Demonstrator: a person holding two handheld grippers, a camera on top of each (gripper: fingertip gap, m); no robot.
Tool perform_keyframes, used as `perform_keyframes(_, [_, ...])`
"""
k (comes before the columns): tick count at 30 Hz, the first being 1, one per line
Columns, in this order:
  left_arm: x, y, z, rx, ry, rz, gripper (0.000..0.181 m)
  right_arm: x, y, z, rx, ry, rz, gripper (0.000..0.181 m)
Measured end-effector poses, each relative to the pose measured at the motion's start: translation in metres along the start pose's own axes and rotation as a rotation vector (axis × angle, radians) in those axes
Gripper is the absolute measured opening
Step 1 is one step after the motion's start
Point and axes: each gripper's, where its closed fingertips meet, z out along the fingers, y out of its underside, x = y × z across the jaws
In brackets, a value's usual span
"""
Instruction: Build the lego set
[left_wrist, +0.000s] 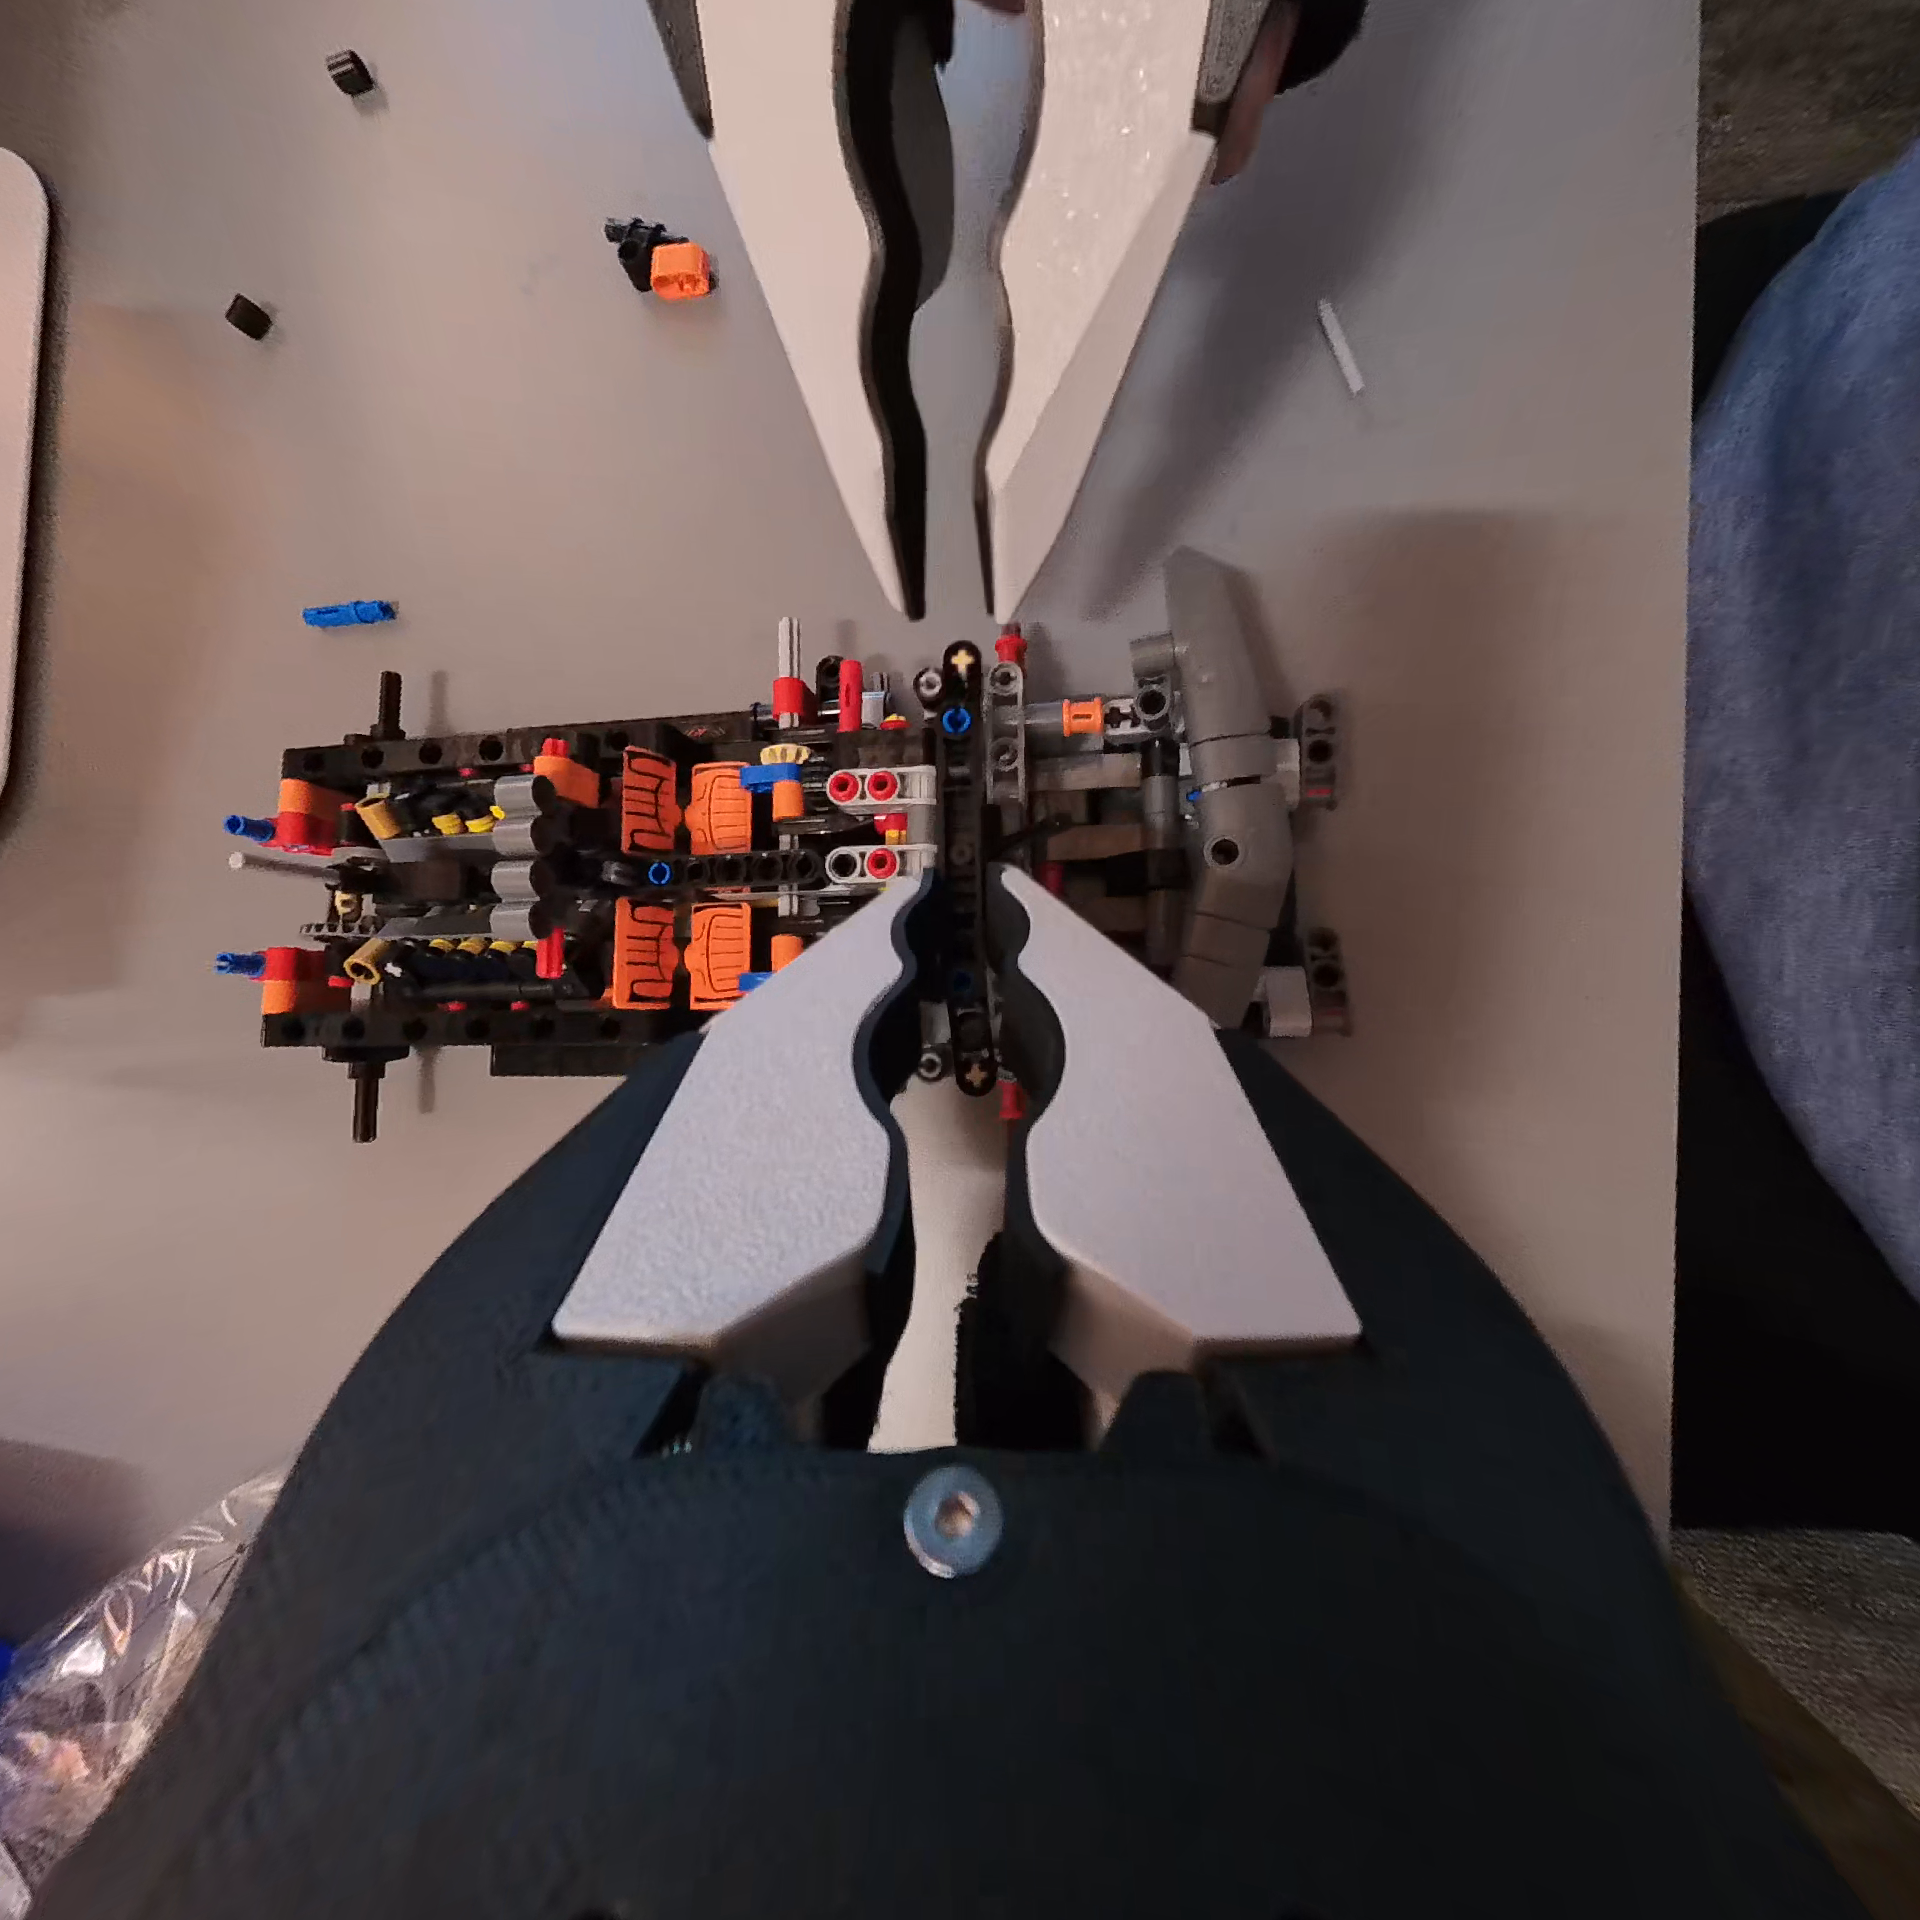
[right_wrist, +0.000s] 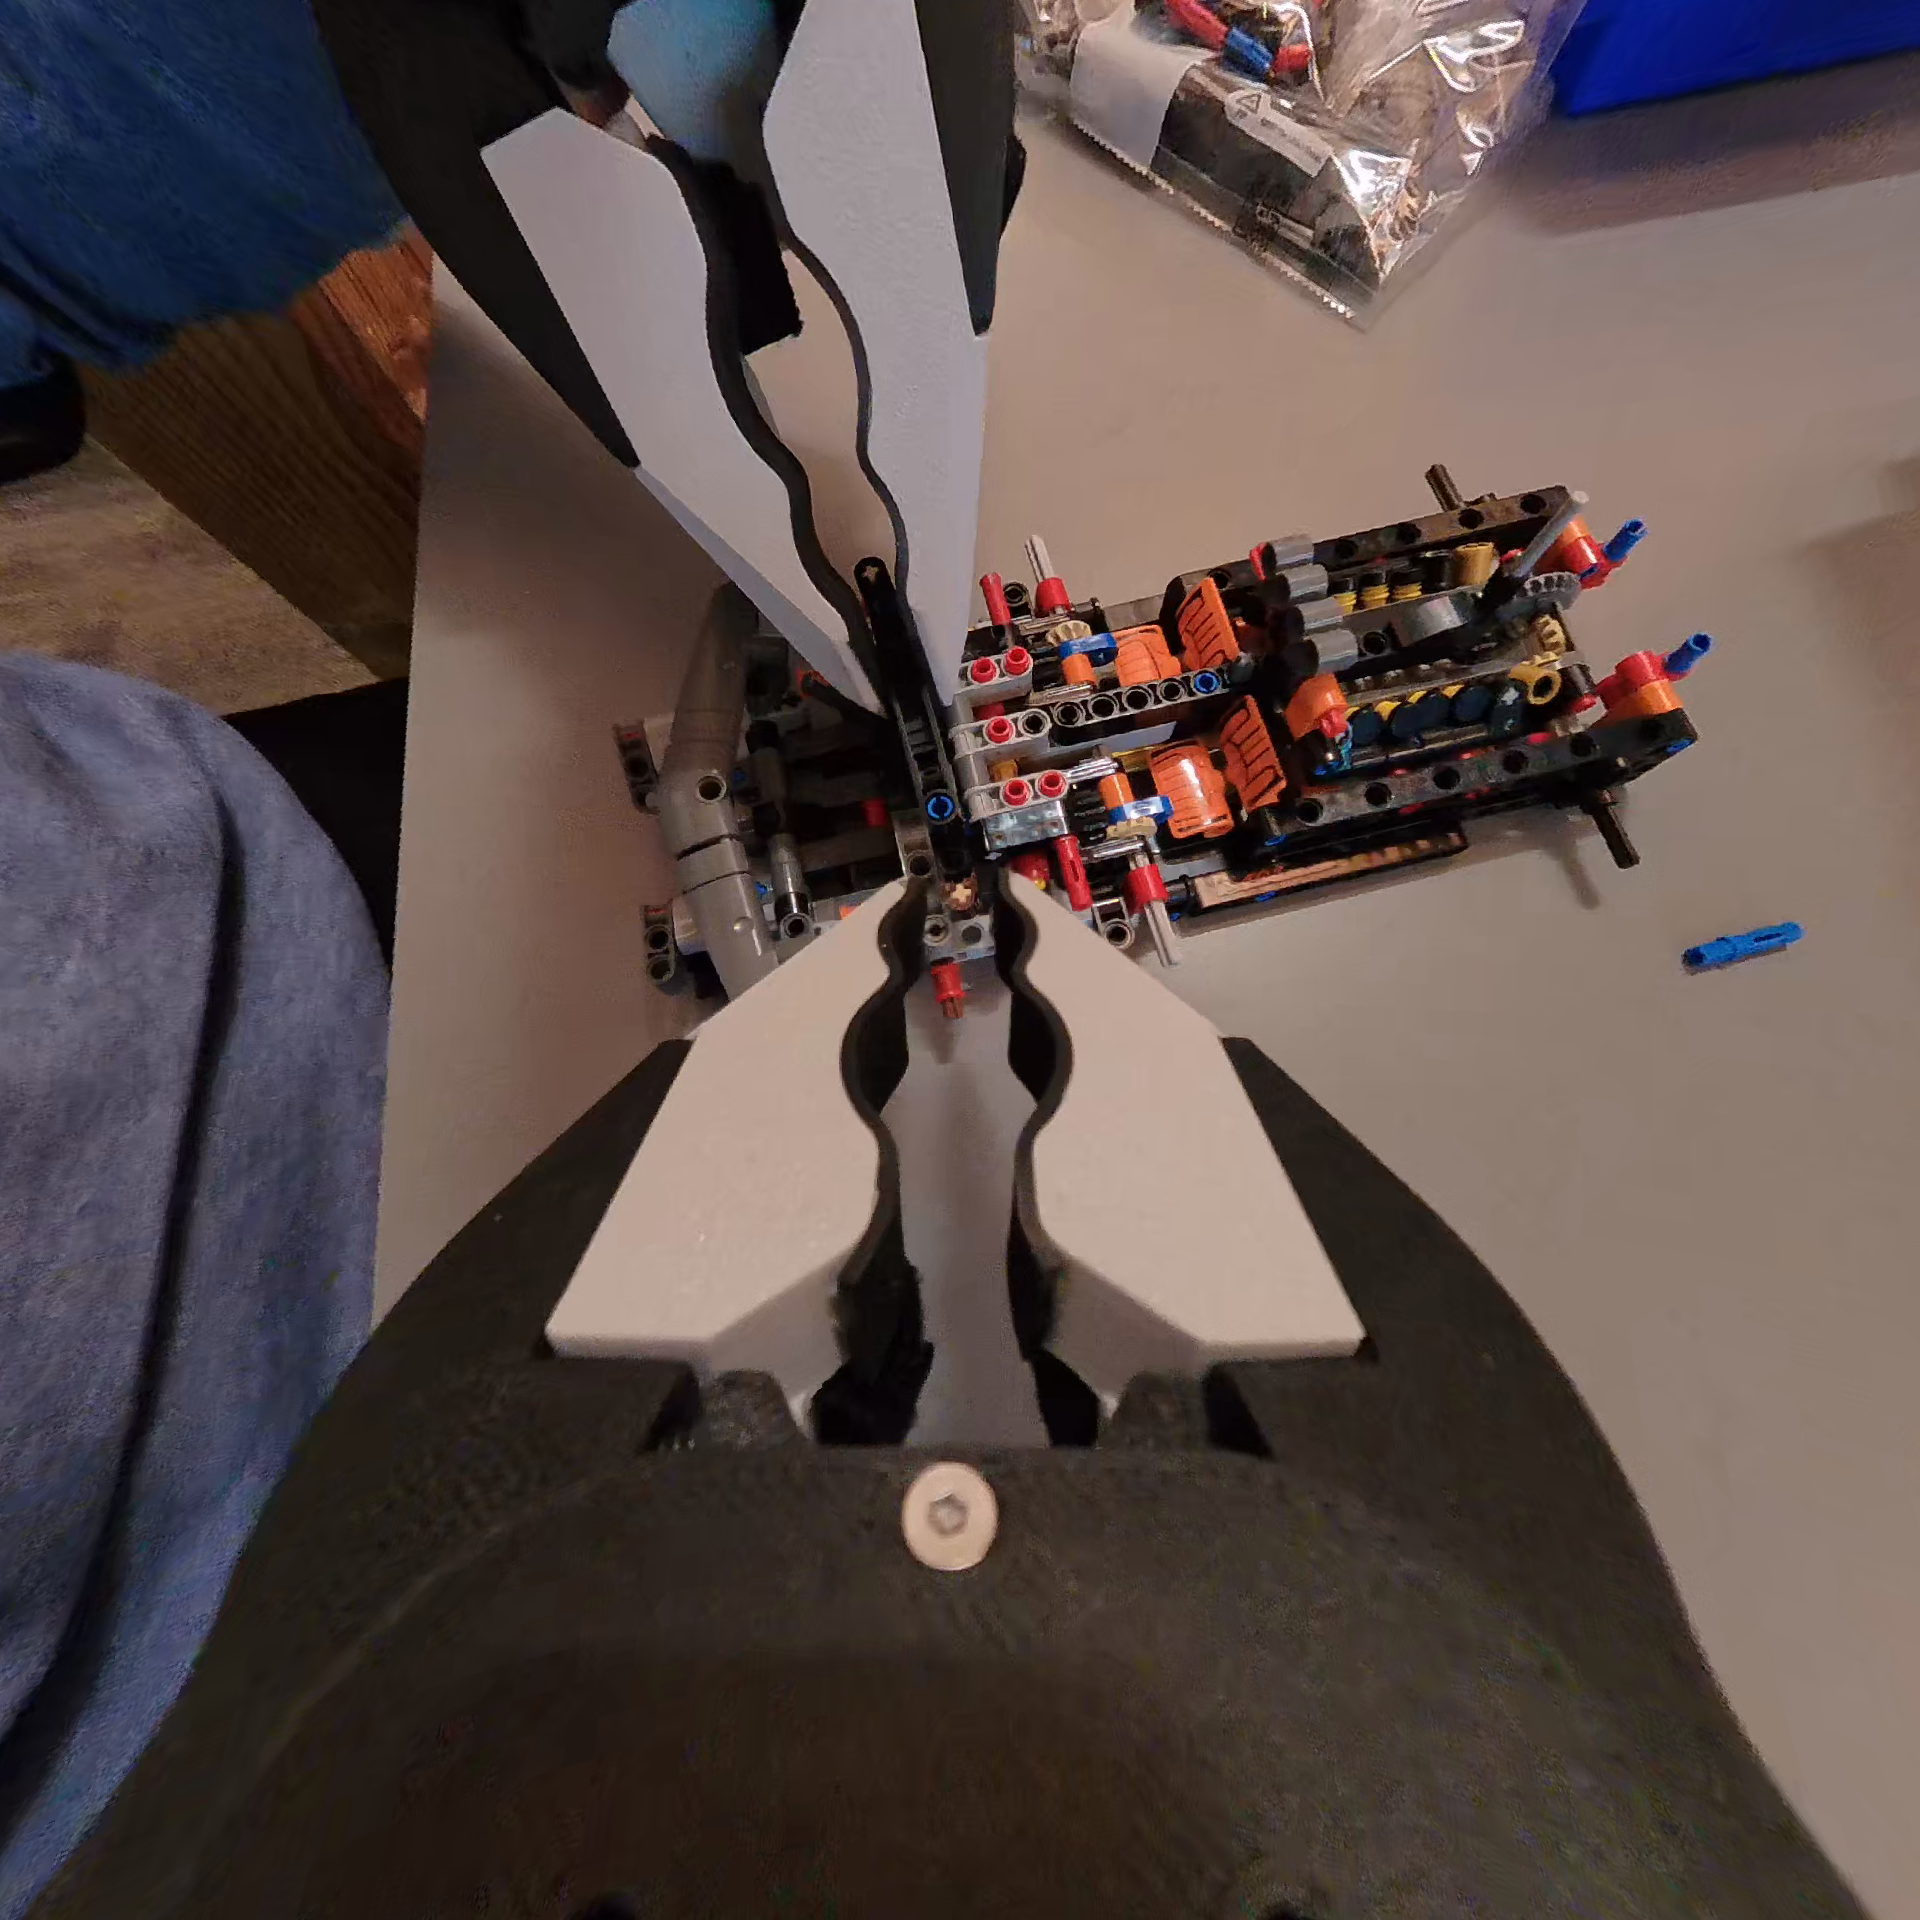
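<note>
A half-built lego chassis (left_wrist: 623, 831) in black, orange and grey lies on the pale table; it also shows in the right wrist view (right_wrist: 1351, 727). A long black beam (left_wrist: 961, 790) runs across it near the grey front end. My left gripper (left_wrist: 964, 876) is shut on that beam at mid-length, as the right wrist view (right_wrist: 909, 701) also shows. My right gripper (right_wrist: 958, 883) has a narrow gap between its tips at the beam's (right_wrist: 930, 769) end, beside a red pin. From the left wrist view (left_wrist: 956, 615) its tips stop just short of the beam.
Loose parts lie on the table: a blue pin (left_wrist: 348, 613), an orange-and-black piece (left_wrist: 665, 260), two small black pieces (left_wrist: 249, 317) and a grey axle (left_wrist: 1340, 346). A clear bag of parts (right_wrist: 1299, 125) lies behind. The table edge and a person's blue-clad leg (left_wrist: 1808, 727) are close to the grey end. One gripper's finger ends stand about 5 cm off the other's.
</note>
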Motion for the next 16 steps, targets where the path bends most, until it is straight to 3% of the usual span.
perform_keyframes(1, [0.000,0.000,0.000,-0.001,0.002,-0.001,0.006,0.001,0.000,0.002,-0.005,0.011,-0.006,0.014])
perform_keyframes(16, [-0.004,0.003,-0.006,0.038,-0.006,-0.060,0.009,0.000,0.010,0.024,-0.044,0.008,-0.041,0.005])
